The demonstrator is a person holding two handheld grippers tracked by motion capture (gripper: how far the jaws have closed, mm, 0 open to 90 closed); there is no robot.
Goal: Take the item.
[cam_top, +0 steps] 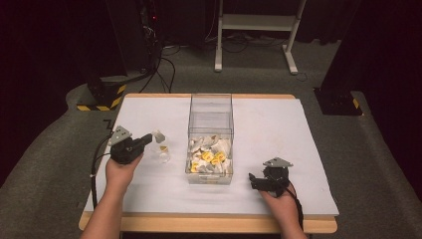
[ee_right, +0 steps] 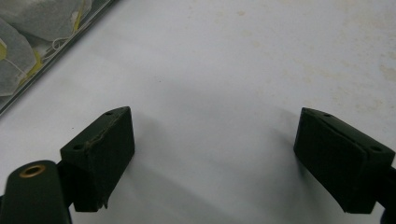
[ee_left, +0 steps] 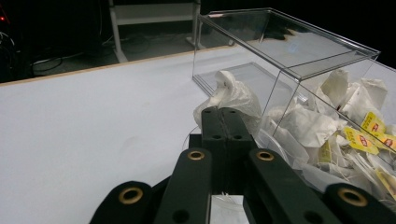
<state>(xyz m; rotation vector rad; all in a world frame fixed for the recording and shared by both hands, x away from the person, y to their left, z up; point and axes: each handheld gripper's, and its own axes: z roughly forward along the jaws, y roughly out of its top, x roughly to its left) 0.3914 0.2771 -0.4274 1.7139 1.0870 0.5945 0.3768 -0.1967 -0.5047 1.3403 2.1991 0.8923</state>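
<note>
My left gripper [cam_top: 148, 138] [ee_left: 224, 112] hovers left of a clear plastic box [cam_top: 211, 107] [ee_left: 299, 70], its jaws pressed together on the edge of a white tea bag [cam_top: 158, 135] [ee_left: 232, 95] that sticks out past the tips. The bag's yellow tag [cam_top: 163, 148] dangles below it, over a small clear cup [cam_top: 163, 157] [ee_left: 224, 207] on the table. The near half of the box holds several tea bags with yellow tags [cam_top: 209, 155] [ee_left: 345, 126]. My right gripper [cam_top: 253, 180] [ee_right: 212, 154] rests low on the white table cover right of the box's front corner, jaws wide apart with nothing between them.
The white cover [cam_top: 278, 129] lies over a wooden table [cam_top: 209, 224]. The far half of the box is bare inside. On the floor beyond the table are a white desk frame [cam_top: 256, 30], cables [cam_top: 159, 69] and black-and-yellow striped bases [cam_top: 102, 97].
</note>
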